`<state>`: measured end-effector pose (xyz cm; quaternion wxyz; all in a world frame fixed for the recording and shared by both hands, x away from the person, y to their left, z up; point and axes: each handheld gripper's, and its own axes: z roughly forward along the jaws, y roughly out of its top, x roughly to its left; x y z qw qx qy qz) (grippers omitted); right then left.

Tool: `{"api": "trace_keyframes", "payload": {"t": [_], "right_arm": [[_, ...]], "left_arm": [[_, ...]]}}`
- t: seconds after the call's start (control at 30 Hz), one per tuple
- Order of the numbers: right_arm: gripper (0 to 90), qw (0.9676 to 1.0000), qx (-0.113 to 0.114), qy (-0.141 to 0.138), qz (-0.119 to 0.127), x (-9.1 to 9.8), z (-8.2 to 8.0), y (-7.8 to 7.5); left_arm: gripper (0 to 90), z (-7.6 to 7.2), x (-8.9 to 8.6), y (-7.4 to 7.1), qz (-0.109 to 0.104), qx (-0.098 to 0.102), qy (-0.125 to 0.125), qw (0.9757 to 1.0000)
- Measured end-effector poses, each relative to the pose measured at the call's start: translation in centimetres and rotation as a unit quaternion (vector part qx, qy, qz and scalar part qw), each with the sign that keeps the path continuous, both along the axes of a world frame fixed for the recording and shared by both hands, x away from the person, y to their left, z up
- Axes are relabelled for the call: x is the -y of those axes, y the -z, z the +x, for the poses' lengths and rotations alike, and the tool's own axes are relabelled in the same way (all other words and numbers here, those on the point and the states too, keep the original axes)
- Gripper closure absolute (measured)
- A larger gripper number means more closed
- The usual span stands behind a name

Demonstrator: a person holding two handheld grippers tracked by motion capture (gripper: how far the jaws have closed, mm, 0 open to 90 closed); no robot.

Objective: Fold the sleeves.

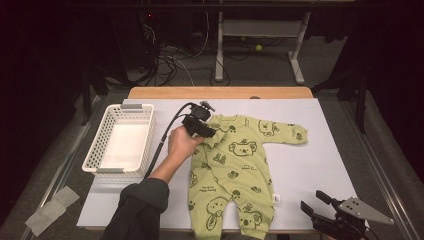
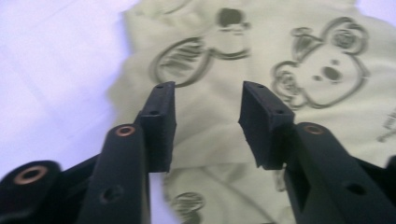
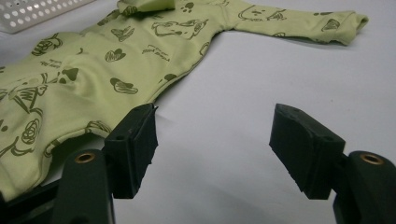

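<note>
Right gripper point(image 1: 312, 204) agape at near edge (bare mat around); romper point(image 1: 235, 170) beside.

Soft matt cotton-like cloth romper point(image 1: 233, 170); white perforated plastic basket point(image 1: 120, 143); smooth matt table cover point(image 1: 310, 150)

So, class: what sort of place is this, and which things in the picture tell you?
Probably a lab or recording workshop, not a home: a covered worktable holding a romper and a basket, loose cables on the floor, and a hand-held claw with a camera.
</note>
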<state>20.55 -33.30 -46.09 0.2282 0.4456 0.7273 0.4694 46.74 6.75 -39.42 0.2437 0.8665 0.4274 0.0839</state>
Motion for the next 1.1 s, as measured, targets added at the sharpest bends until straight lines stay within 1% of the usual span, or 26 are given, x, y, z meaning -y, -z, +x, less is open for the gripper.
{"api": "trace_keyframes", "payload": {"t": [0.1,0.27,0.33,0.43,0.5,0.6,0.67,0.7,0.73,0.8,0.87,0.97,1.1], "right_arm": [[32.6,1.0,0.0,0.0,-0.001,0.0,0.0,0.0],[32.5,1.0,-0.002,0.0,0.0,0.0,0.0,0.0],[32.5,1.0,0.001,0.0,0.0,0.0,0.0,0.0],[32.5,1.0,0.001,-0.001,-0.001,0.0,0.0,0.0],[32.5,1.0,0.0,0.0,0.0,0.0,0.0,0.0],[32.5,1.0,0.0,-0.001,-0.001,0.0,0.0,0.0],[32.5,1.0,0.0,-0.001,-0.001,0.0,0.0,0.0],[32.4,1.0,-0.001,-0.001,-0.001,0.0,0.0,0.0],[32.4,1.0,-0.001,-0.001,-0.001,0.0,0.0,0.0],[32.2,1.0,-0.002,0.0,-0.001,0.0,0.0,0.0],[32.2,1.0,-0.002,0.001,-0.001,0.0,0.0,0.0],[32.1,1.0,-0.002,0.001,-0.001,0.0,0.0,0.0],[32.1,1.0,-0.002,0.001,-0.001,0.0,0.0,0.0]], "left_arm": [[47.7,0.7,-1.0,0.4,-0.003,-0.008,-0.026,0.9996],[45.4,2.0,-2.1,1.7,-0.005,-0.032,-0.058,0.9978],[43.0,2.4,-2.3,2.3,-0.007,-0.044,-0.064,0.997],[41.8,2.7,-2.4,3.1,0.001,-0.057,-0.068,0.996],[41.8,2.9,-2.5,3.5,-0.006,-0.064,-0.072,0.9953],[42.8,3.0,-2.8,4.2,-0.024,-0.073,-0.077,0.9941],[47.2,3.0,-3.0,4.5,-0.033,-0.08,-0.073,0.9935],[50.2,2.9,-3.1,4.5,-0.037,-0.078,-0.071,0.9937],[55.2,2.8,-3.2,4.4,-0.038,-0.077,-0.068,0.994],[63.0,2.7,-3.3,4.1,-0.041,-0.078,-0.062,0.9942],[72.1,2.5,-3.4,3.6,-0.042,-0.074,-0.051,0.995],[81.4,2.0,-3.3,3.0,-0.039,-0.065,-0.037,0.9965],[84.2,1.4,-3.0,2.0,-0.045,-0.057,-0.018,0.9972]]}}
